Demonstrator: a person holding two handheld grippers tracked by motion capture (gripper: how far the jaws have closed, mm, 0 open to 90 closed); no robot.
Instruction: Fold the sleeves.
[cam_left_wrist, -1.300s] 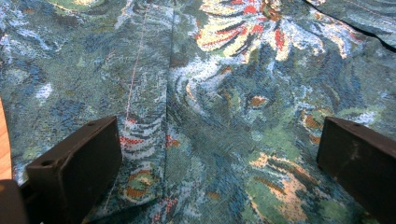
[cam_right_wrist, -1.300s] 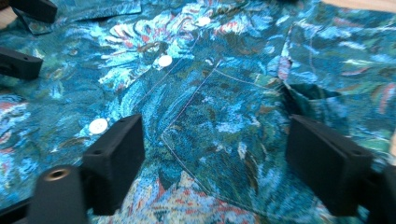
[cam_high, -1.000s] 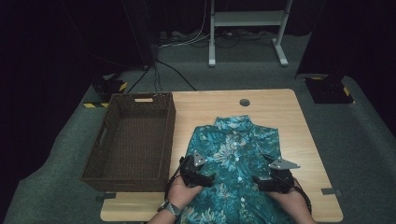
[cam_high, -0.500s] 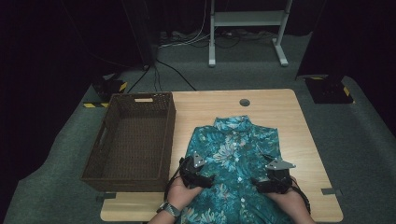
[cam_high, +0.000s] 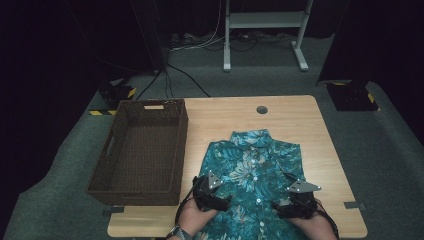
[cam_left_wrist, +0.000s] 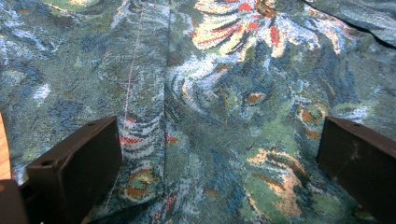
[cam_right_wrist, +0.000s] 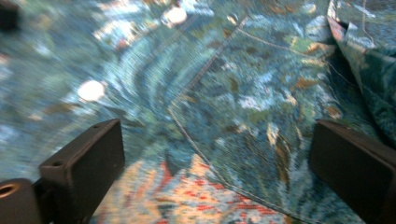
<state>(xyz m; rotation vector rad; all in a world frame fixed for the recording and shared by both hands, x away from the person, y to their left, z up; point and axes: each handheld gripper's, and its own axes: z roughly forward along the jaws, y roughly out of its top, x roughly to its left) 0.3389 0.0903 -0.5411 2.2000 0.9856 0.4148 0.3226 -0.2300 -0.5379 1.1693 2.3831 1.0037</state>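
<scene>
Teal floral-print short-sleeved cotton shirt (cam_high: 252, 175) is lying flat, collar away from the person, on the pale wooden table (cam_high: 300, 120), just to the right of the dark brown woven wicker basket (cam_high: 142, 150). Its lower part is hanging towards the near table edge, where both hands are working. The left gripper (cam_high: 220, 202) is hovering over the shirt's lower left front with its jaws spread wide; its own view is showing printed cloth (cam_left_wrist: 210, 107) and a stitched seam between them, with nothing pinched. The right gripper (cam_high: 280, 206) is likewise standing wide open over the lower right front, near a curved pocket seam (cam_right_wrist: 196, 135) and two pale buttons (cam_right_wrist: 91, 90).

Judging from this, the step in hand is the approach before a grasp, probably to fold the shirt. The next move is calling for each gripper to be lowered onto the fabric and closed on one layer, evenly on both sides.

Against the picture a second back, both grippers are sitting almost where they were, the right one slightly nearer the person; the shirt is lying unchanged.
</scene>
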